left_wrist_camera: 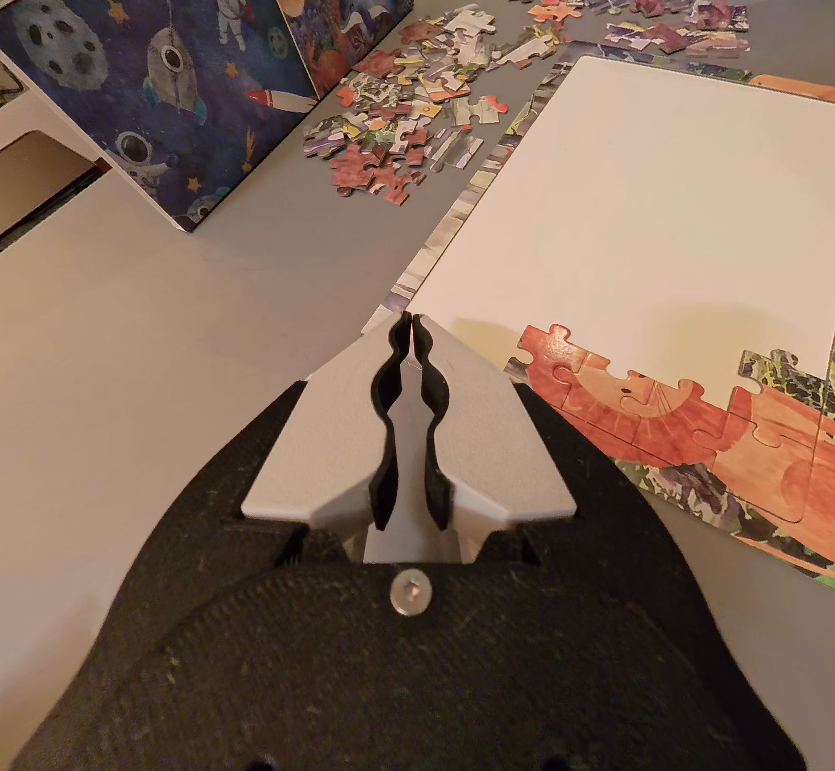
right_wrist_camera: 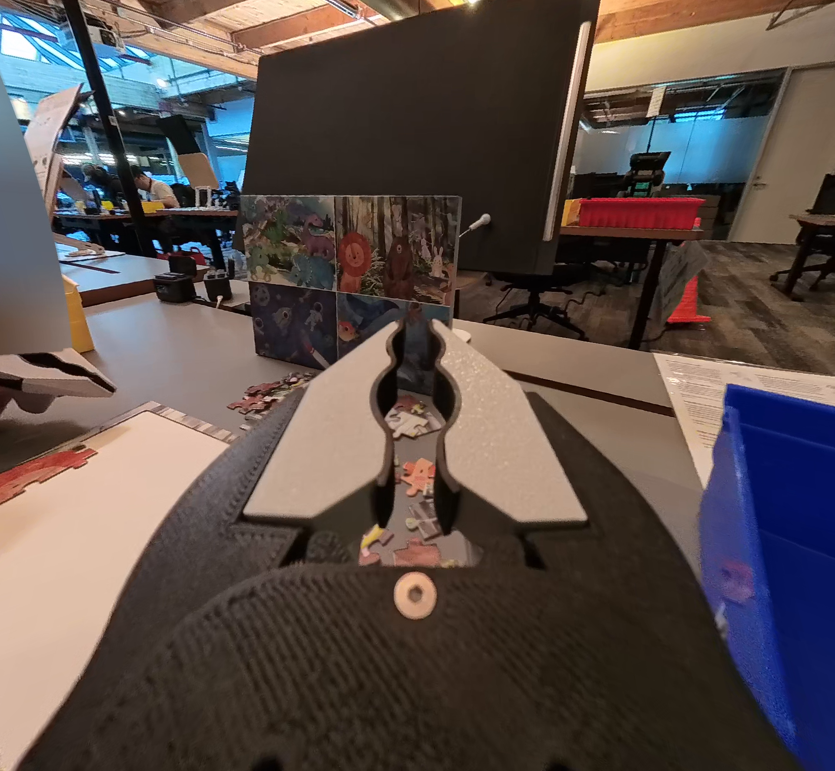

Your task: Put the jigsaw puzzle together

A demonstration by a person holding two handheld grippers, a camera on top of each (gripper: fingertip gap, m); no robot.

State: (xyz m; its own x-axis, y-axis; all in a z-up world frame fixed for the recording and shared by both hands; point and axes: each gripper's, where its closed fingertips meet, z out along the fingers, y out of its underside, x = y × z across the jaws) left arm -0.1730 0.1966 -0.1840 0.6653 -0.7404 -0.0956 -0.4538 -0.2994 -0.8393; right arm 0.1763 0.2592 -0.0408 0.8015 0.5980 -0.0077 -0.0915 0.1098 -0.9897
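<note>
- The left gripper [left_wrist_camera: 412, 316], grey fingers with wavy black pads, has its tips pressed together on nothing, poised over the near left corner of the white rectangular puzzle tray [left_wrist_camera: 632, 188].
- The right gripper [right_wrist_camera: 416, 323] holds its jaws a little apart and empty, raised above the grey table [right_wrist_camera: 171, 356] and pointing at the picture box.
- One joined patch of orange lion-picture jigsaw pieces [left_wrist_camera: 668, 428] lies at the tray's near edge, green foliage pieces locked on beside it.
- The tray's printed border runs along its left side and far edge.
- Loose cardboard puzzle pieces sit in two groups: a dense heap [left_wrist_camera: 406, 103] just left of the tray, and a looser scatter [left_wrist_camera: 655, 12] beyond its far edge. They are too many and too overlapped to count.
- One square cardboard puzzle box [left_wrist_camera: 149, 71] with space and sea pictures stands on the table, left of the heap.
- One blue plastic bin [right_wrist_camera: 777, 537] stands at the right.
- One dark upright panel [right_wrist_camera: 406, 130] rises behind the box.
</note>
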